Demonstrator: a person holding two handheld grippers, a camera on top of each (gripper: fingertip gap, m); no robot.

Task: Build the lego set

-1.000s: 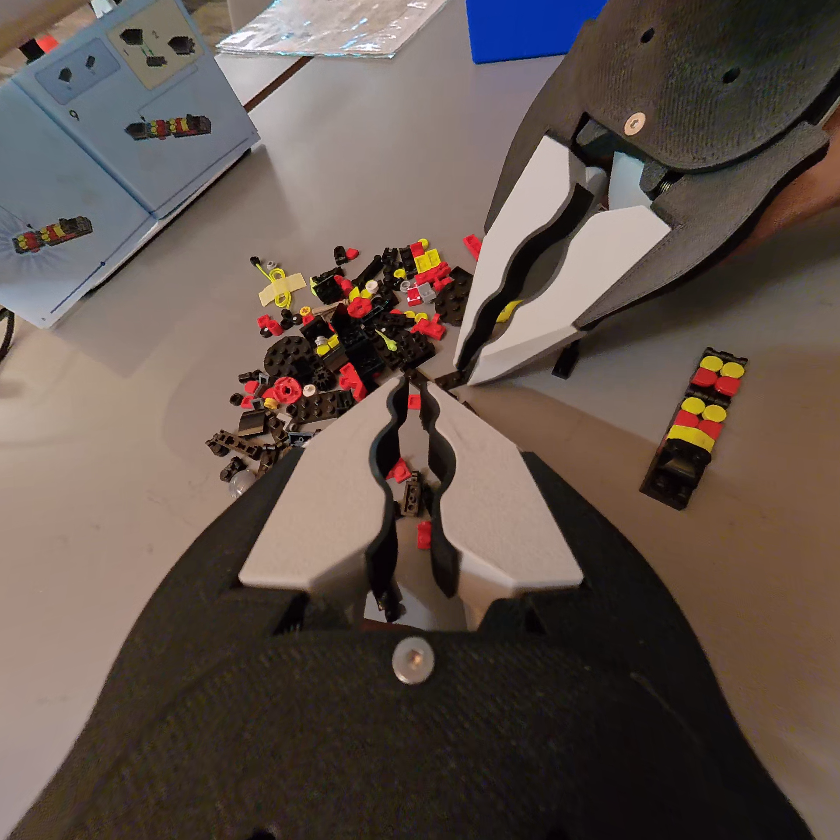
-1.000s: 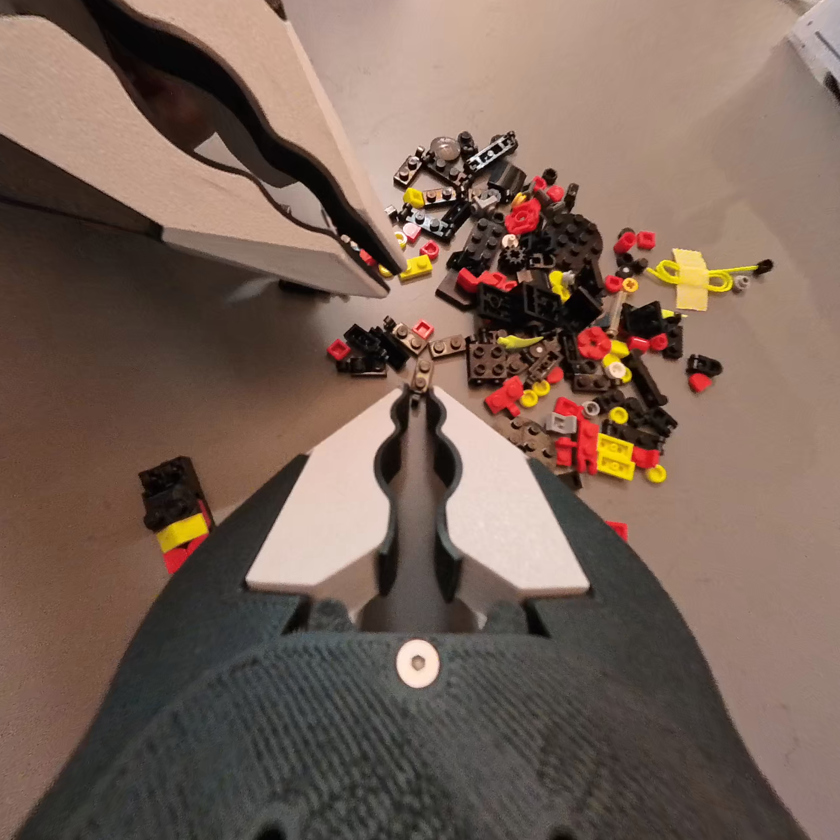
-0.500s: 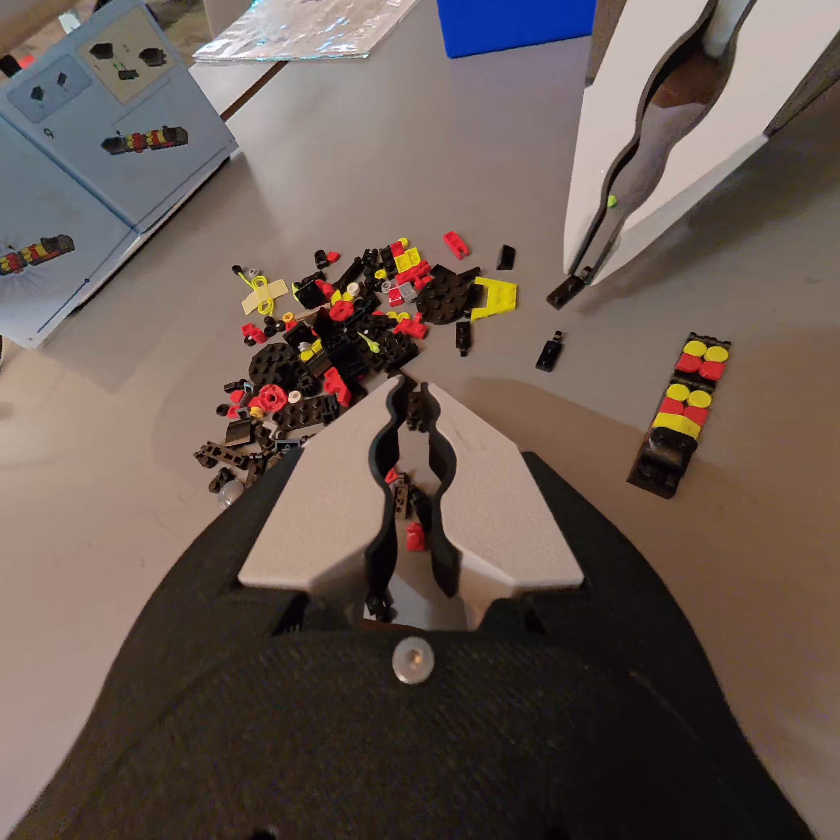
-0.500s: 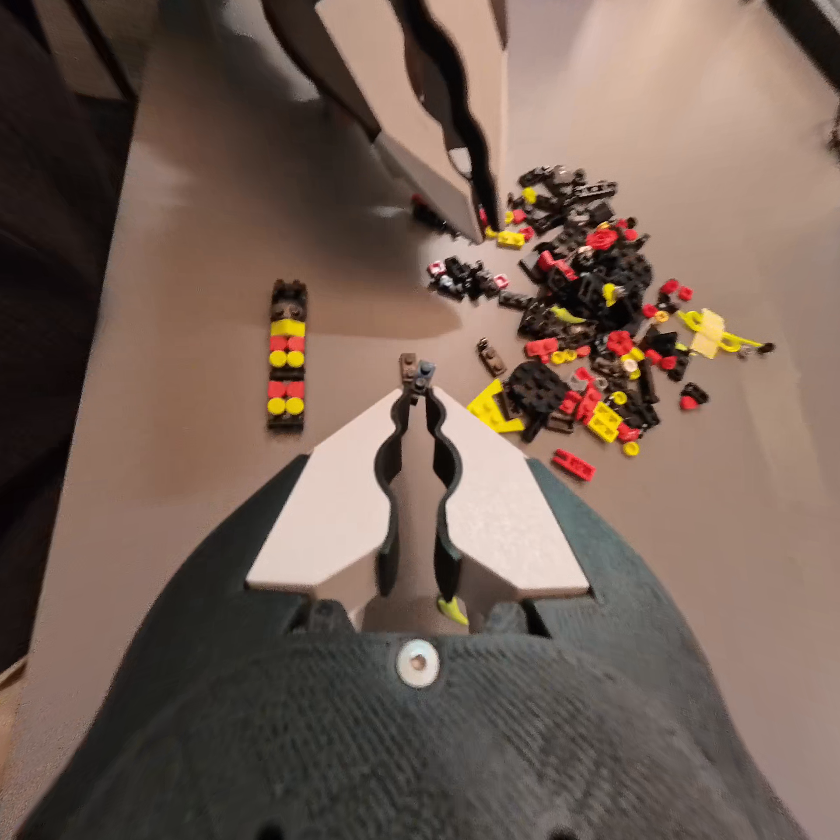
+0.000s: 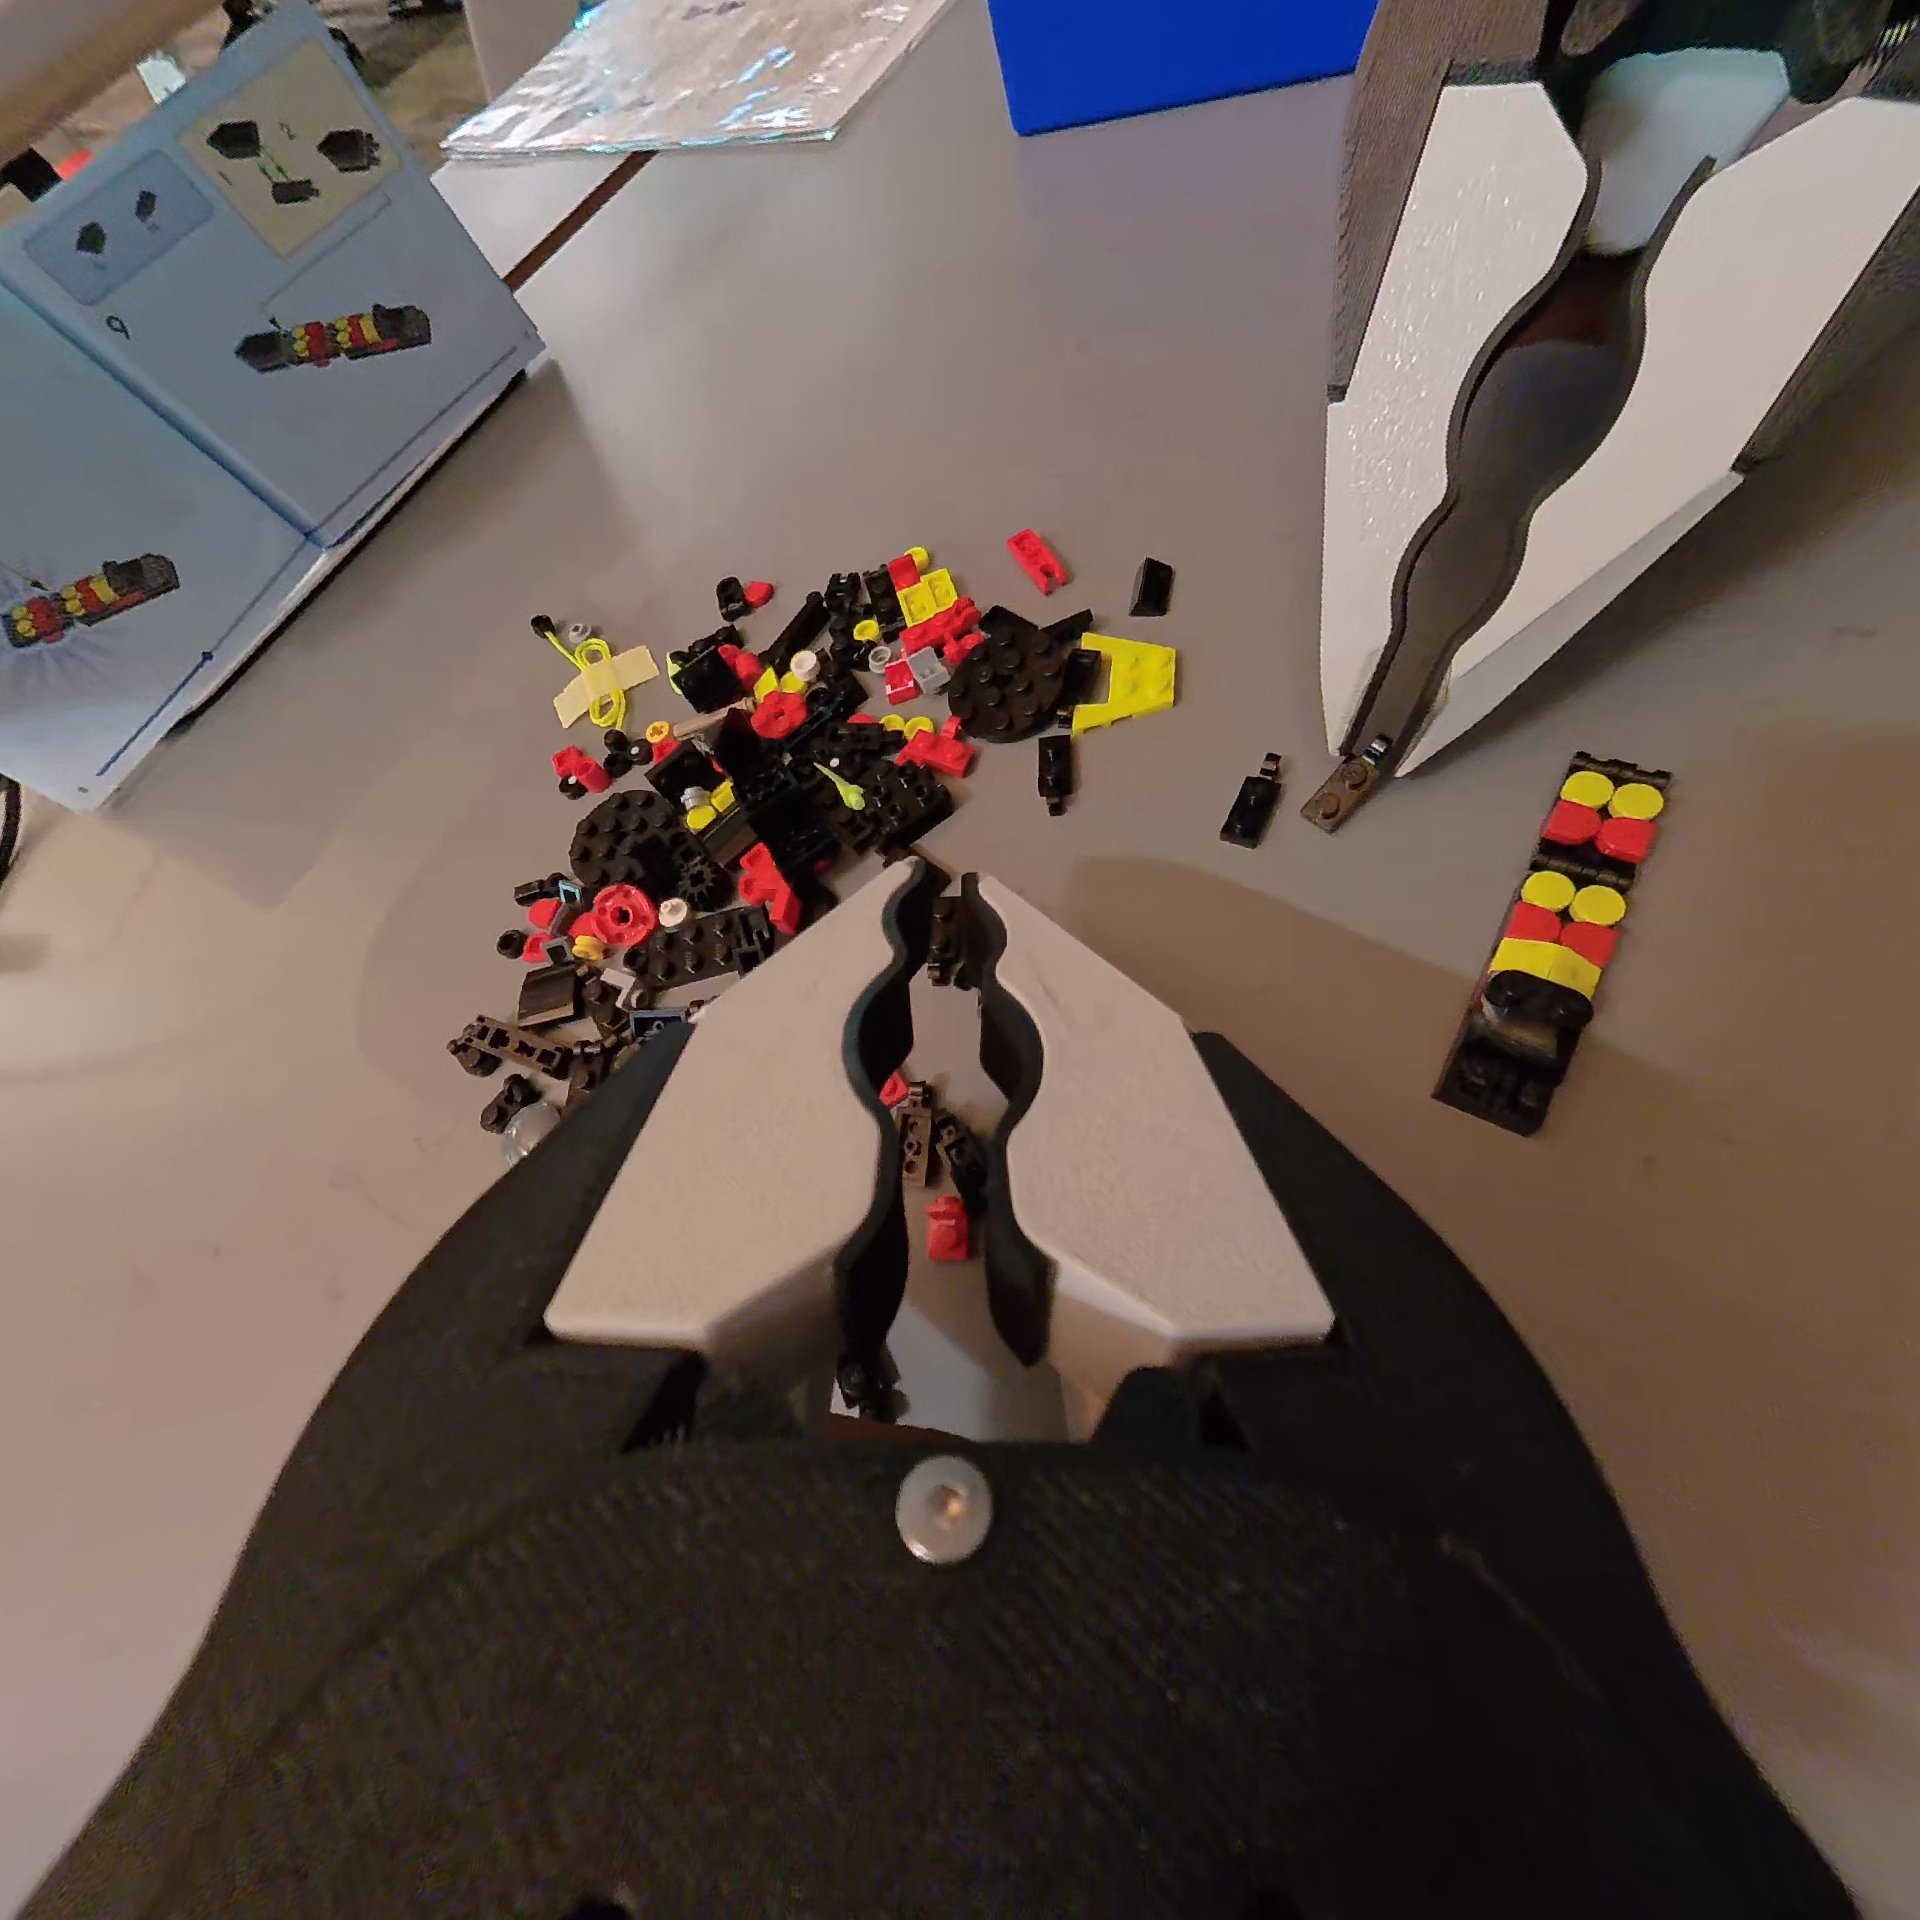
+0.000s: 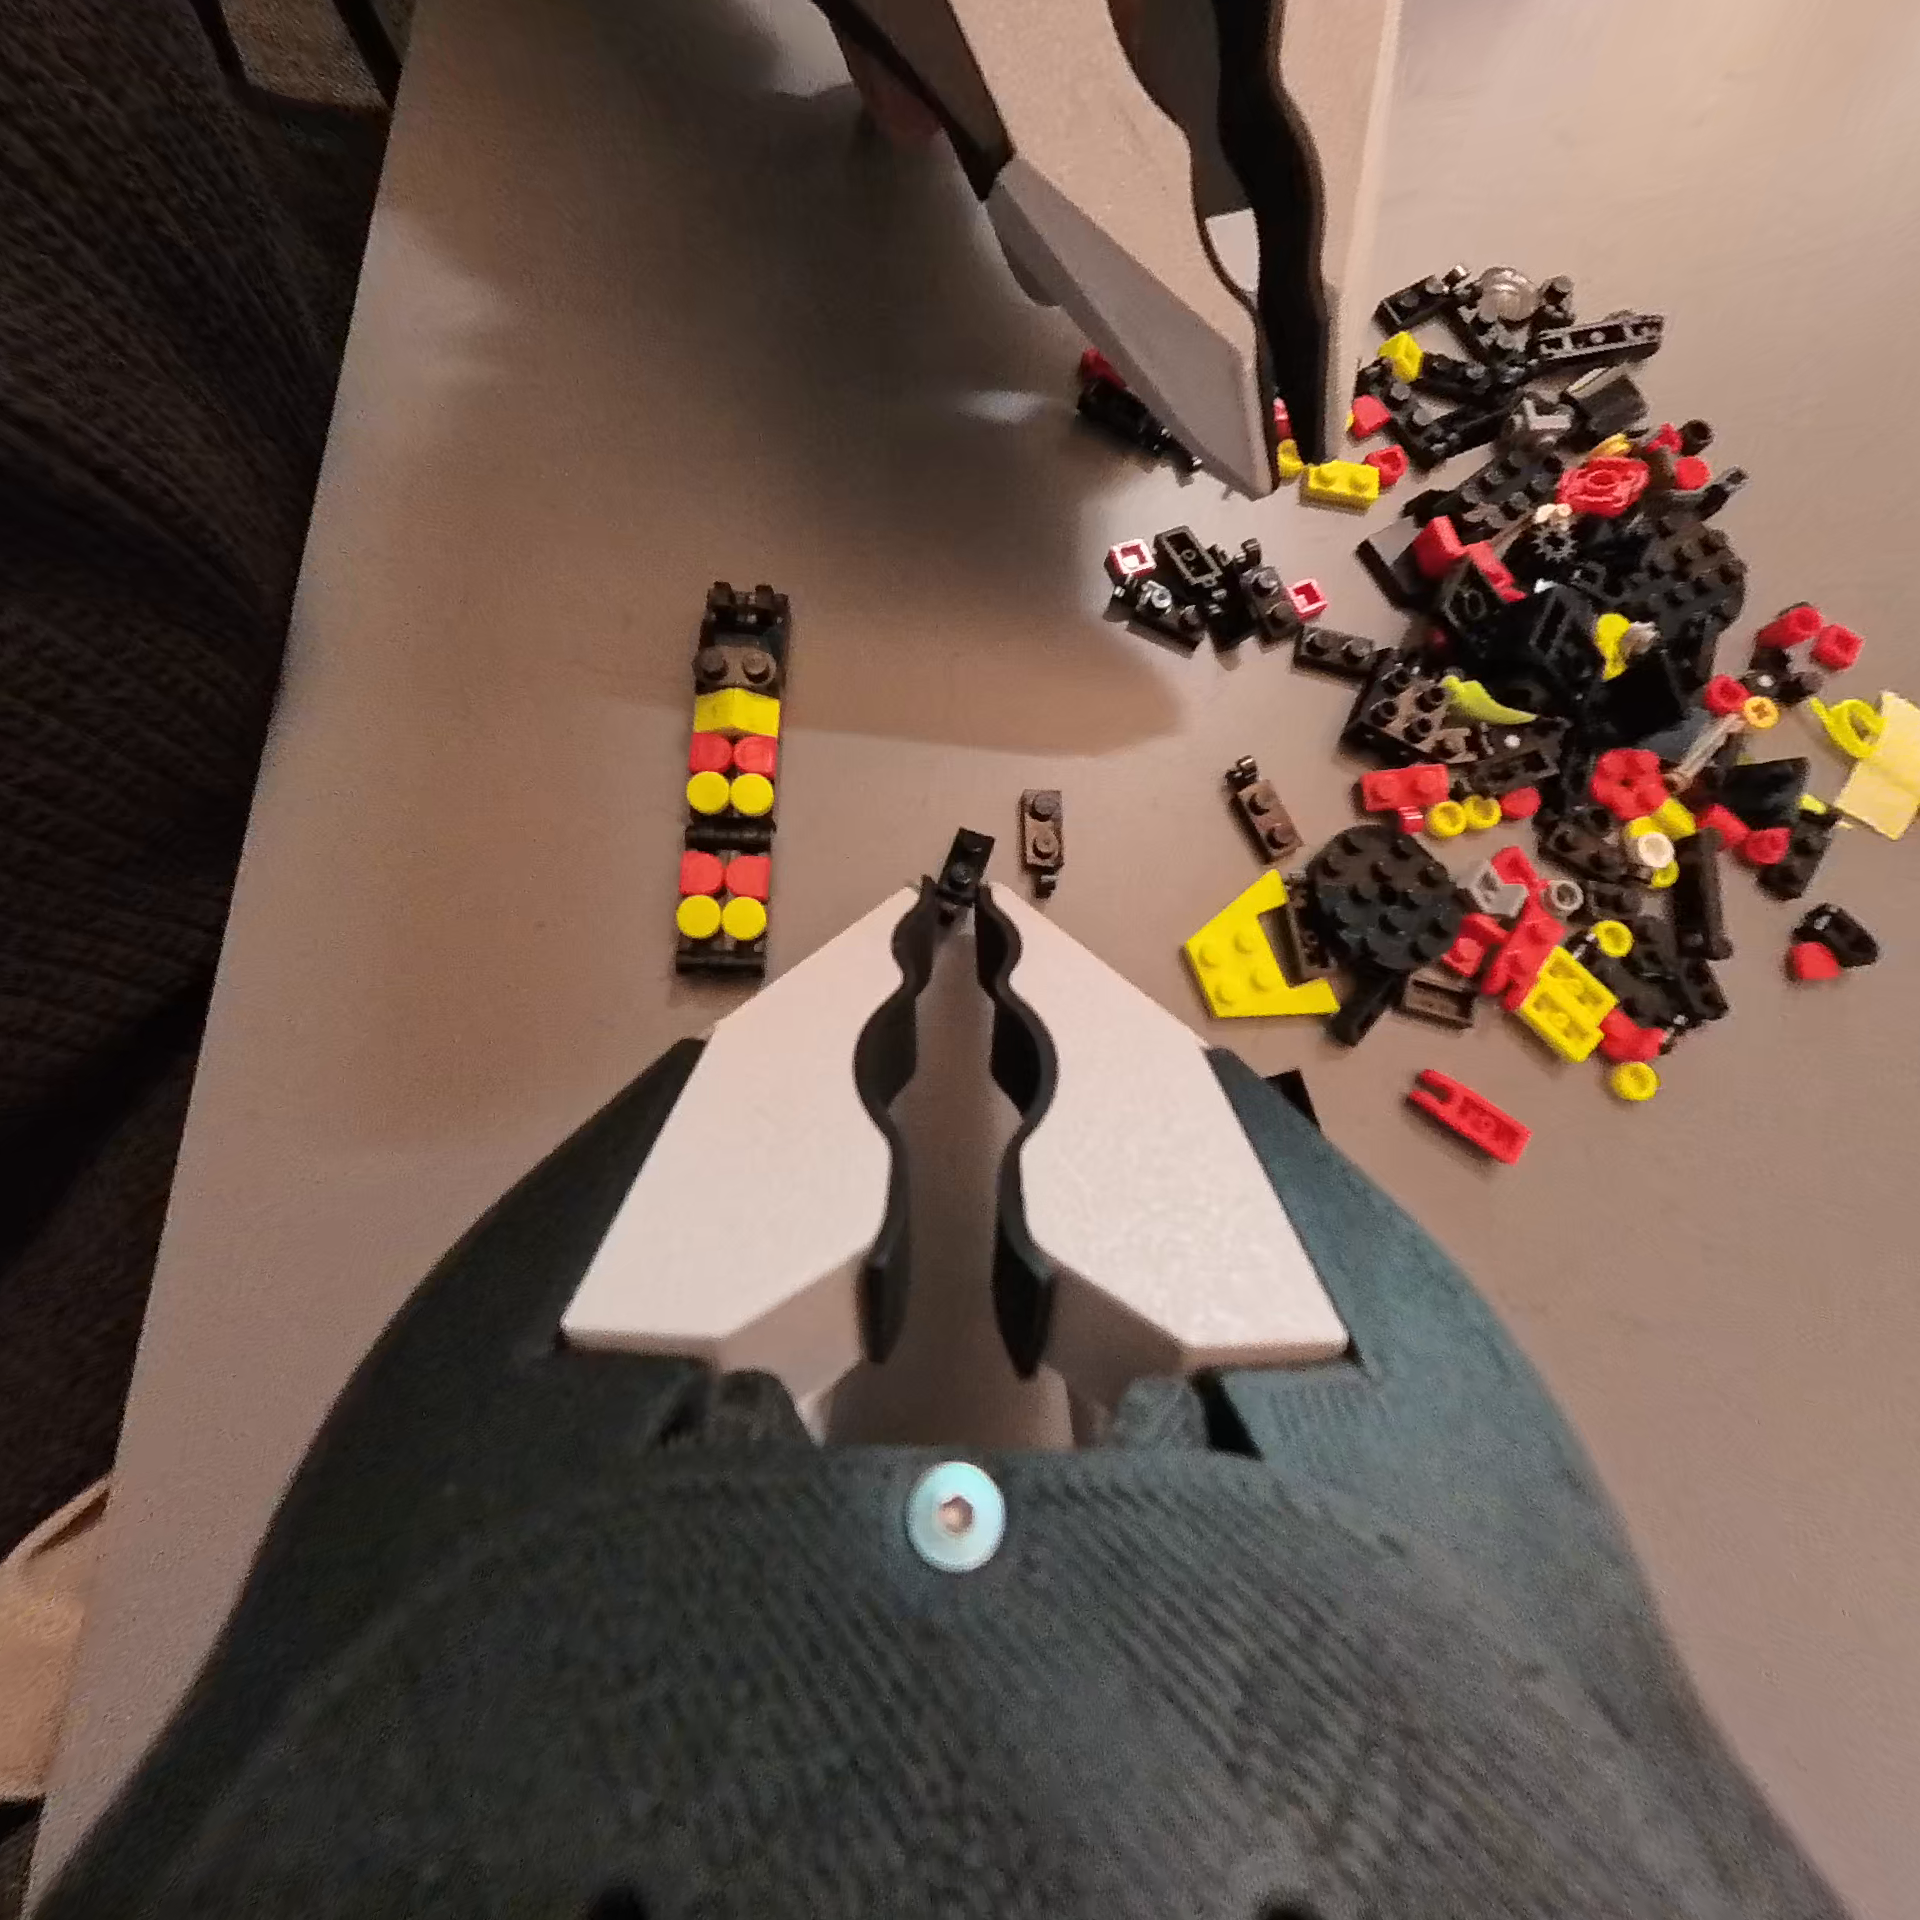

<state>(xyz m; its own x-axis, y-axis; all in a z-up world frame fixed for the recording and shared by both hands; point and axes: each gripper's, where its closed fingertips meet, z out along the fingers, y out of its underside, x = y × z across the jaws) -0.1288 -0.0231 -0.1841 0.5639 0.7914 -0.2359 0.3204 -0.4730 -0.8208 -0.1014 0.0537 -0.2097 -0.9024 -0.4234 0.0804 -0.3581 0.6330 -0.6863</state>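
Facing left view only, instruction booklet [image 5: 208, 343] beside table [image 5: 831, 343]

Warm, dim indoor light falls from above, casting broad soft shadows across the tabletop [image 5: 935, 416]. Wide-angle lenses bow the edges. The right wrist view is softly blurred; a foil sheet [image 5: 686, 73] glints.

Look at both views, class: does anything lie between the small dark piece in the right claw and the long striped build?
Nothing visible does. The right claw pinches the small dark piece at its tips, and only bare table separates it from the striped build. A loose dark piece lies on the other side, out of the path.
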